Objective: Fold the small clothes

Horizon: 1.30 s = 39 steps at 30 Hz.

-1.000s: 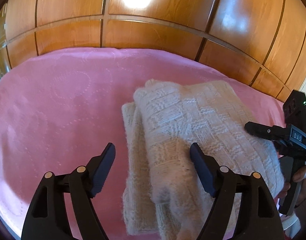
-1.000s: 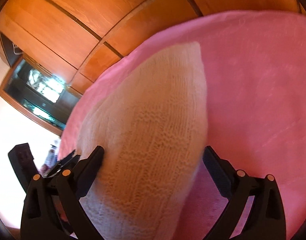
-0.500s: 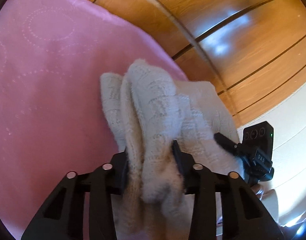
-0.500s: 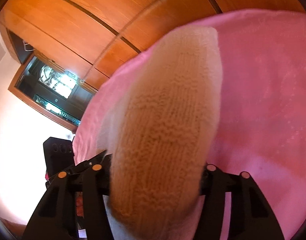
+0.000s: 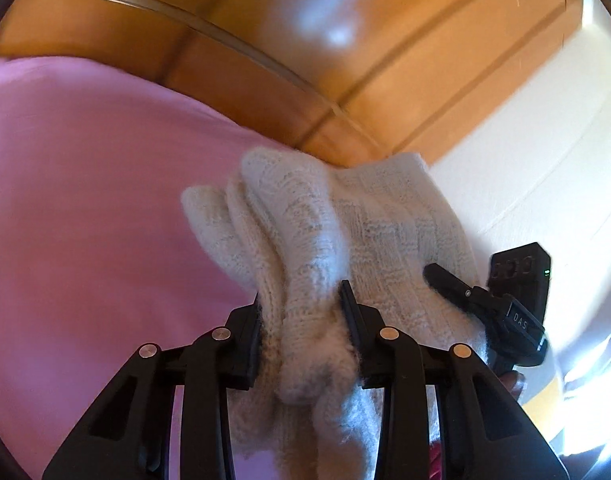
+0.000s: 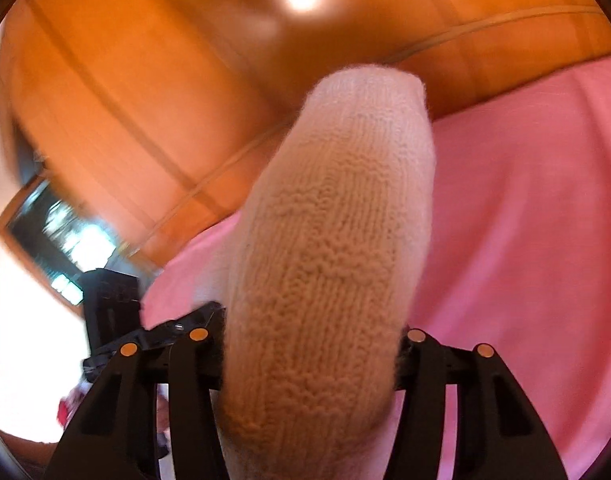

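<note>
Both the left claw (image 5: 301, 320) and the right claw (image 6: 311, 336) are clamping the folded cream knit (image 5: 369, 232) above the pink blanket (image 5: 85, 200).

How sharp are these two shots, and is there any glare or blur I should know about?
Left wrist view: the wood panels are motion-smeared with white glare patches, the wall is blown out, and the knit stays fairly sharp. Right wrist view: the panels show a bright glare spot and blur, the left edge is overexposed, and the knit between the fingers is crisp. Both bend straight lines.
</note>
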Tool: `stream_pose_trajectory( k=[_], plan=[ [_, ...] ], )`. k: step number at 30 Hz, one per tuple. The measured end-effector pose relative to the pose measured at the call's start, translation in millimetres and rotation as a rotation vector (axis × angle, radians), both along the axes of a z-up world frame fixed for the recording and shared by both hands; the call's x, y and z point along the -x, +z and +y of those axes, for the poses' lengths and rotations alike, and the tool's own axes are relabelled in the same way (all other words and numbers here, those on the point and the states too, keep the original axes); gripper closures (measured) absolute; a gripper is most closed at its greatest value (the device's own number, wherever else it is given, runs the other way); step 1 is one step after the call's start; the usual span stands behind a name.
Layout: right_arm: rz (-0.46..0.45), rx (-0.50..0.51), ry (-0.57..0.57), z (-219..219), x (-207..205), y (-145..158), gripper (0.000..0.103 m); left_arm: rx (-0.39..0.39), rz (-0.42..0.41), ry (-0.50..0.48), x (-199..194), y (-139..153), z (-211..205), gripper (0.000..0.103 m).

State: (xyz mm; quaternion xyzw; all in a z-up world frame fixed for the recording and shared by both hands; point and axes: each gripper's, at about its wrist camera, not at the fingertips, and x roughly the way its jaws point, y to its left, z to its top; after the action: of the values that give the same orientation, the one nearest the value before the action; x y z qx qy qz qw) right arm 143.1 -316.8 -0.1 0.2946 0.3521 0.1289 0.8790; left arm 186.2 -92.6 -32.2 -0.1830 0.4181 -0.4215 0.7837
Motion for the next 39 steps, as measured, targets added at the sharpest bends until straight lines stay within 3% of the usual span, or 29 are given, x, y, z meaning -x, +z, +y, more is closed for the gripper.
stream_pose_trajectory(
  k=[2,4,6,8,10,12,15,18,19,22,24,26,28,33,37,39],
  plan=[
    [0.055,0.033,-0.085,-25.7,11.3,-18.2,0.051,-0.109,-0.009,-0.052,-1.8,-9.8,-50.4,0.073],
    [0.129,0.075,-0.155,-41.4,20.9,-40.8,0.047,-0.287,-0.048,-0.082,-0.4,-27.4,-91.2,0.074],
    [0.172,0.046,-0.193,-52.3,34.8,-70.3,0.04,-0.394,-0.116,-0.093,7.0,-40.3,-116.1,0.069],
    [0.139,0.042,-0.215,-51.5,44.4,-74.4,0.035,-0.422,-0.149,-0.072,10.3,-39.6,-123.2,0.064],
    [0.132,0.077,-0.242,-47.3,48.3,-68.7,0.022,-0.43,-0.142,-0.042,12.4,-34.6,-121.5,0.064],
    [0.123,0.153,-0.253,-40.5,49.8,-56.4,0.022,-0.473,-0.179,0.014,17.3,-25.3,-120.2,0.05],
    [0.075,0.268,-0.295,-34.1,64.5,-31.8,0.027,-0.478,-0.226,0.081,25.9,-10.5,-108.9,0.048],
    [0.032,0.348,-0.302,-22.4,78.3,-9.8,0.049,-0.452,-0.354,0.155,54.5,10.0,-101.3,0.048],
    [0.023,0.364,-0.298,-16.5,82.0,-5.7,0.055,-0.444,-0.386,0.158,61.4,14.0,-101.1,0.048],
    [0.024,0.402,-0.271,-3.3,92.4,-4.8,0.059,-0.454,-0.429,0.115,73.5,9.5,-108.2,0.048],
    [0.084,0.43,-0.26,12.9,91.8,-21.8,0.058,-0.505,-0.407,0.079,68.6,-3.3,-122.6,0.048],
    [0.108,0.483,-0.267,22.4,80.6,-33.5,0.058,-0.585,-0.332,0.053,54.2,-30.5,-134.1,0.048],
    [0.098,0.521,-0.298,30.9,78.3,-38.9,0.058,-0.558,-0.302,0.073,48.8,-36.2,-128.0,0.047],
    [0.118,0.552,-0.326,32.8,72.2,-36.8,0.053,-0.521,-0.296,0.111,58.7,-17.0,-108.2,0.047],
    [0.121,0.524,-0.347,33.8,73.7,-31.4,0.034,-0.484,-0.299,0.155,67.3,-3.5,-95.8,0.033],
    [0.116,0.507,-0.355,37.9,75.8,-26.1,0.023,-0.469,-0.309,0.181,74.2,4.3,-87.2,0.032]
  ],
)
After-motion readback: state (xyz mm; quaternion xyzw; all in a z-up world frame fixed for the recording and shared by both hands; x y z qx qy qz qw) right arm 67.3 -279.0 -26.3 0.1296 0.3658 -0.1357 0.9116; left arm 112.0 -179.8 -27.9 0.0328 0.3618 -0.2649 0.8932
